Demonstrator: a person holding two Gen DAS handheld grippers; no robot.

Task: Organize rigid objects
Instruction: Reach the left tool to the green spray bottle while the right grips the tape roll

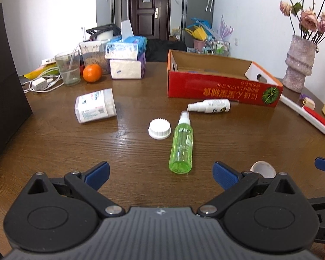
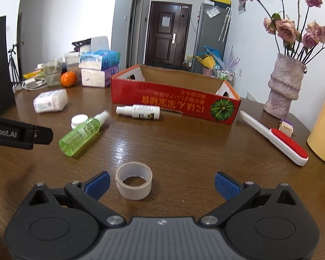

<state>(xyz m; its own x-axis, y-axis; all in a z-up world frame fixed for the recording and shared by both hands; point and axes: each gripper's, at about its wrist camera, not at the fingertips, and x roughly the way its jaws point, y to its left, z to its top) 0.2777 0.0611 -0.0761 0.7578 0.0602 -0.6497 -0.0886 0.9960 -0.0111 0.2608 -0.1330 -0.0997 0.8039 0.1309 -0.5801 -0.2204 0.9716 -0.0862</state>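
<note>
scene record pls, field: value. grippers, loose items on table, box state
left gripper: open, empty, above the table
right gripper: open, empty
green spray bottle: lying flat, ahead of left gripper
white spray bottle: lying beside the box front
white ribbed cap: left of green bottle
tape roll: just ahead of right gripper
white plastic container: on its side
red cardboard box: open; inside mostly hidden

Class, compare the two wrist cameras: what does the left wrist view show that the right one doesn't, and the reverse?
Left wrist only: the white ribbed cap in full, barely peeking out in the right view. Right wrist only: the whole tape roll, and the left gripper's side. Both share: the green spray bottle, white spray bottle, red cardboard box, and an open gripper in the foreground.
</note>
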